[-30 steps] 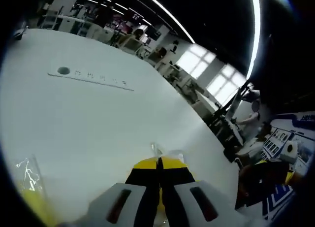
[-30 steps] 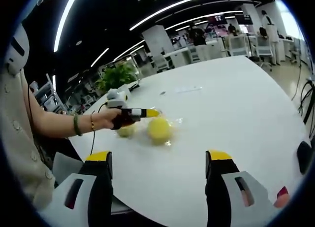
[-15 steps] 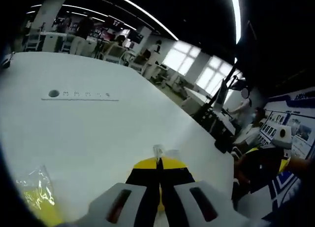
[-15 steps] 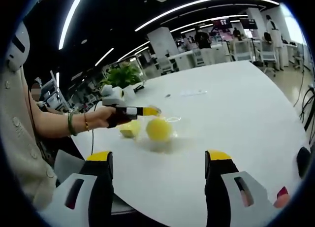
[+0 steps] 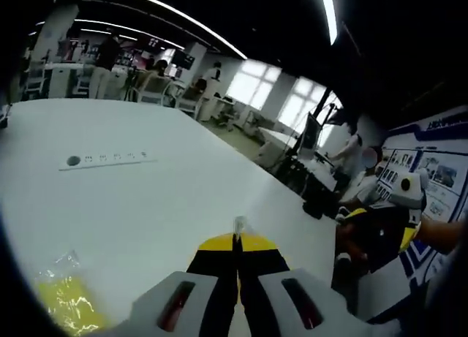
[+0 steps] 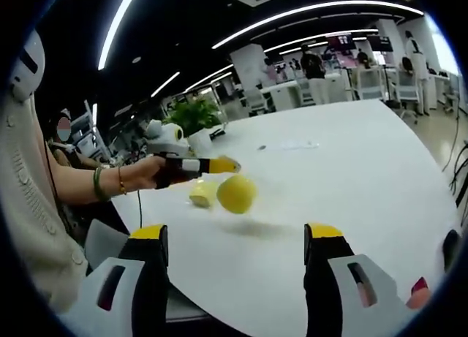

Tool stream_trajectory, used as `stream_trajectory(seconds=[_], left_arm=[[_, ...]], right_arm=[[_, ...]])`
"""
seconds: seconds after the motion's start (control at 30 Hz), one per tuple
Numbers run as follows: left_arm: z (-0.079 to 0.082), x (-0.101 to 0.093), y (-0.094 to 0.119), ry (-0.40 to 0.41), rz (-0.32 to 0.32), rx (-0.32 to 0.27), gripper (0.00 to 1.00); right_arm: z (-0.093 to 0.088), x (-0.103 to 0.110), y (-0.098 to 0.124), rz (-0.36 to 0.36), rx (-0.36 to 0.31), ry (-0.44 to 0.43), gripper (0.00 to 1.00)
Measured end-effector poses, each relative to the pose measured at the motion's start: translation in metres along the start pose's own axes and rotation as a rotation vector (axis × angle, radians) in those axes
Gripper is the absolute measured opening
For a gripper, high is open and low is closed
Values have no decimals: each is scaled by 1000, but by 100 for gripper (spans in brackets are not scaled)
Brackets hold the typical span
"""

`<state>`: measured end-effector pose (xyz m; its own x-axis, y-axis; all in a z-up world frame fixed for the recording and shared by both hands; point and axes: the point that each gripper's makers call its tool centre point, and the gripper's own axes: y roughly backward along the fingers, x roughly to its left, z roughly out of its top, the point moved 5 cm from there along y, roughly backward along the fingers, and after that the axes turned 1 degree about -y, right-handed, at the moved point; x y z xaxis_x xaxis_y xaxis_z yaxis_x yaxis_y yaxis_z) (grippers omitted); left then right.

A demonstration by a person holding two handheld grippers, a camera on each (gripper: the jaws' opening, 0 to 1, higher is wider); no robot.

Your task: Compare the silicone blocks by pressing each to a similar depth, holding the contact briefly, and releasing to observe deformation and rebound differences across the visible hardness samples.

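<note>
lifted since a second ago, the left tool [image 6: 223, 164] is clamped shut on the clear bag of a round yellow block [image 6: 235, 194], which hangs off the counter [image 6: 351, 169]. the right tool [image 6: 235, 260] is held apart, idle. lowering should be done gently before pressing. no long axis is shown; a second block [image 6: 202, 194] is seen beside it.

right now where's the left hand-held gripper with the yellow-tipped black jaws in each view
Left gripper view: the left hand-held gripper rises from bottom centre, jaws shut on clear plastic.
Right gripper view: left of centre, held in a person's hand, tips pointing right.
Shared landmark: the flat strip with a round hole on the white table.
</note>
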<state>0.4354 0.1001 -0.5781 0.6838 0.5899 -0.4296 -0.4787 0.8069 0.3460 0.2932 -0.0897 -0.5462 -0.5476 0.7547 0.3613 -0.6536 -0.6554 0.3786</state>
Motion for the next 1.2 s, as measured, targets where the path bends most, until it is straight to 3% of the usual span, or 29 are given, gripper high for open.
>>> stream_trajectory(seconds=[0.33,0.57,0.8,1.2], left_arm=[[7,-7,26,2,3,-20,0],[21,-14,47,-20,3,-46,0],[32,-19,69,-48,6,-69,0],[37,-29,87,-53,6,-77,0]], right_arm=[[11,12,1,21,-15,50,71],[24,22,-3,52,-18,105,71],[36,29,-15,88,3,172,72],[57,38,-37,161,60,293,73]])
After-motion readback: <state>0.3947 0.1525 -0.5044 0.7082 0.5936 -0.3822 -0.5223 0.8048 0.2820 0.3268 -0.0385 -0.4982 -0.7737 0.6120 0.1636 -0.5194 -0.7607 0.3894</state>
